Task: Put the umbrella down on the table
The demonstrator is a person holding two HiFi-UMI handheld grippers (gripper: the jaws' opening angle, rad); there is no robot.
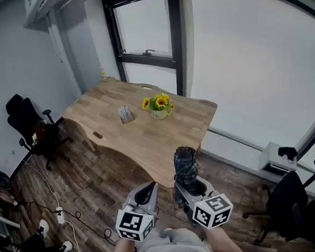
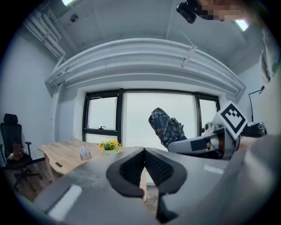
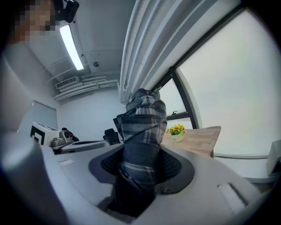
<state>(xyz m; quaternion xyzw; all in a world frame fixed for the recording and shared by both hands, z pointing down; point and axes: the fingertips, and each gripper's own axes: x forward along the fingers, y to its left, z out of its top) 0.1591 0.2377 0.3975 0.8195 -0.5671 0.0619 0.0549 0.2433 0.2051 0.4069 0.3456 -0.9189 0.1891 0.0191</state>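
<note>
A folded plaid umbrella (image 1: 186,166) in dark blue and grey sticks up from my right gripper (image 1: 188,189), whose jaws are shut on its lower part; in the right gripper view the umbrella (image 3: 141,145) fills the space between the pads. It hangs in the air near the front right edge of the wooden table (image 1: 141,130). My left gripper (image 1: 147,194) is beside it on the left, shut with nothing in it; in the left gripper view its pads (image 2: 145,169) meet and the umbrella (image 2: 167,126) shows to the right.
On the table stand a pot of sunflowers (image 1: 159,106) and a small card holder (image 1: 125,114). A black office chair (image 1: 32,128) is at the left, another chair (image 1: 291,203) at the right. Cables and a power strip (image 1: 60,216) lie on the wood floor.
</note>
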